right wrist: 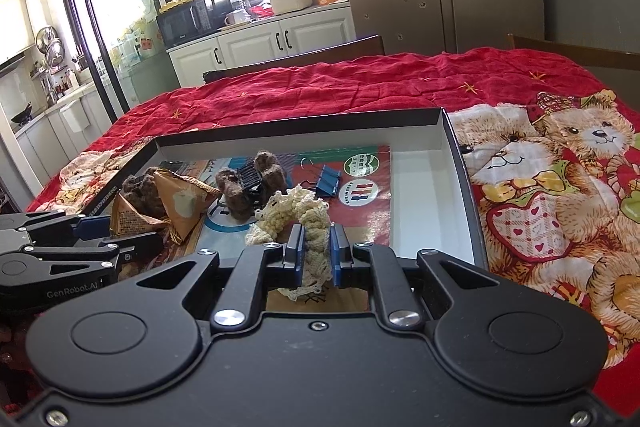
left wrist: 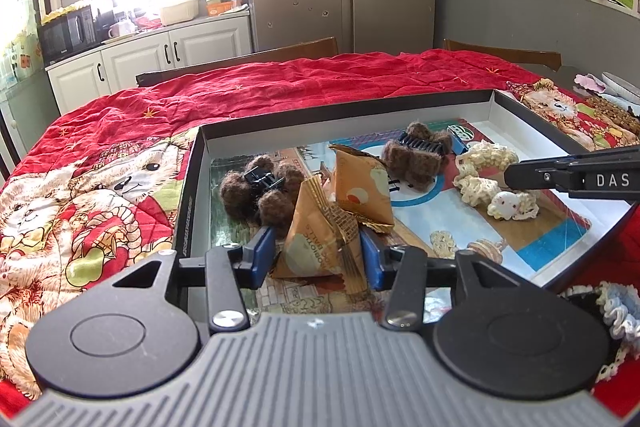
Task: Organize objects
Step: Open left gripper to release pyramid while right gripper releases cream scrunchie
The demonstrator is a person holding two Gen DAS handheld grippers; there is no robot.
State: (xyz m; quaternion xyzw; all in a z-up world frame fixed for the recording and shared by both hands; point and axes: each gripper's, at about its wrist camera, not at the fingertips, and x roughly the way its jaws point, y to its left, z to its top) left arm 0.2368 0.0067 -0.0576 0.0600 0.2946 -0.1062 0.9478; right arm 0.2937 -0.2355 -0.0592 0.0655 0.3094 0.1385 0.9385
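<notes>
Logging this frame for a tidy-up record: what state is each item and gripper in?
Left gripper: shut on the near snack packet.
Right gripper: shut on the cream crochet scrunchie.
Far snack packet: lying in the box, leaning on the near one.
Two brown fuzzy hair clips: lying loose in the box.
Blue binder clip: lying free.
Box: open.

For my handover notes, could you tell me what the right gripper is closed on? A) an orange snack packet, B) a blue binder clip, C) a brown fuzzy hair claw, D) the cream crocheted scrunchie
D: the right gripper pinches the cream crocheted scrunchie between its blue pads.
</notes>
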